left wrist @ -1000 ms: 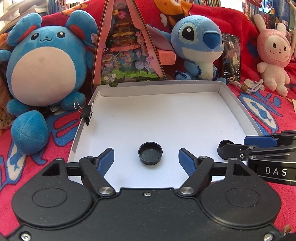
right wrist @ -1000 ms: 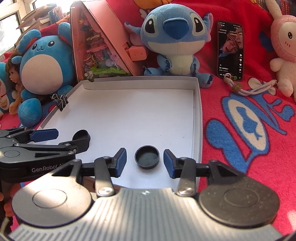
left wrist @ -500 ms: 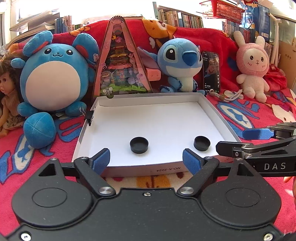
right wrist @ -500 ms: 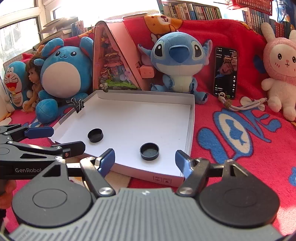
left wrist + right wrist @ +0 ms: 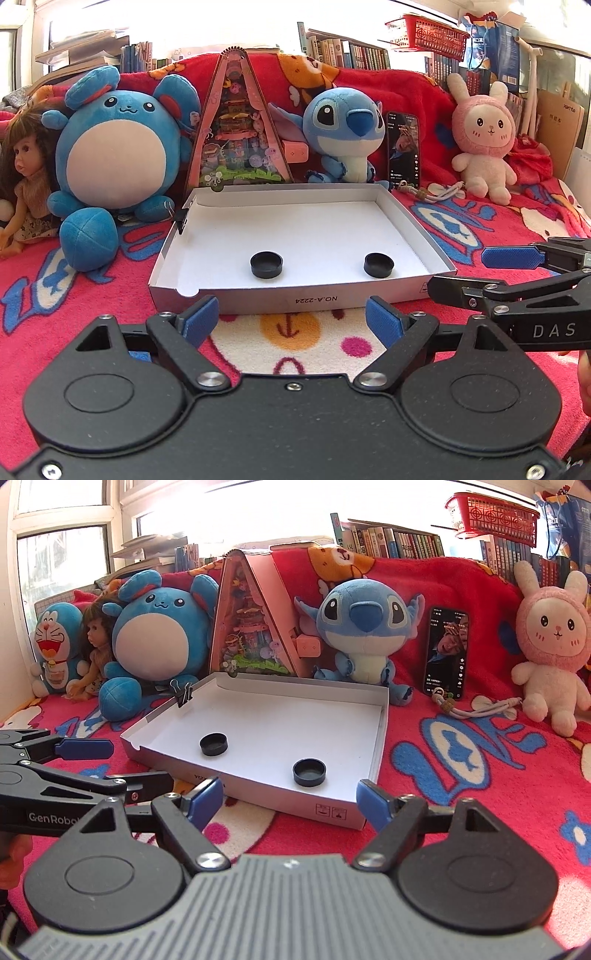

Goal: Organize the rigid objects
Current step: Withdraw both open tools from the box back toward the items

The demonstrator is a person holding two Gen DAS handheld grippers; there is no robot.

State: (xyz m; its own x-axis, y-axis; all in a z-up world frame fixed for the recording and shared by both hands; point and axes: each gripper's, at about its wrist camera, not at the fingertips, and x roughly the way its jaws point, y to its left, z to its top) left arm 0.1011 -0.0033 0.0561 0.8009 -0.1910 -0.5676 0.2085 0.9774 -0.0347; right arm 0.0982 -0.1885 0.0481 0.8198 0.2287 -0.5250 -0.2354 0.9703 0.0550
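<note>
Two black round caps lie in a shallow white cardboard box (image 5: 314, 229) (image 5: 288, 720). The left cap (image 5: 266, 264) (image 5: 213, 744) and the right cap (image 5: 378, 264) (image 5: 309, 772) both sit near the box's front wall, well apart from each other. My left gripper (image 5: 291, 314) (image 5: 125, 764) hovers over the blanket in front of the box, open, with nothing between its blue pads. My right gripper (image 5: 289, 797) (image 5: 476, 273) is beside it at the box's front right corner. Its jaws are opening and hold nothing.
Plush toys stand behind the box: a blue round one (image 5: 110, 155), a blue alien (image 5: 343, 133) and a pink rabbit (image 5: 484, 147). A pink triangular toy case (image 5: 236, 129), a phone (image 5: 402, 147) and a doll (image 5: 26, 173) are there too. A binder clip (image 5: 183, 694) grips the box's left wall.
Both grippers have drawn back out of the box toward me and their jaws have spread wider. The two caps stay where they lay on the box floor.
</note>
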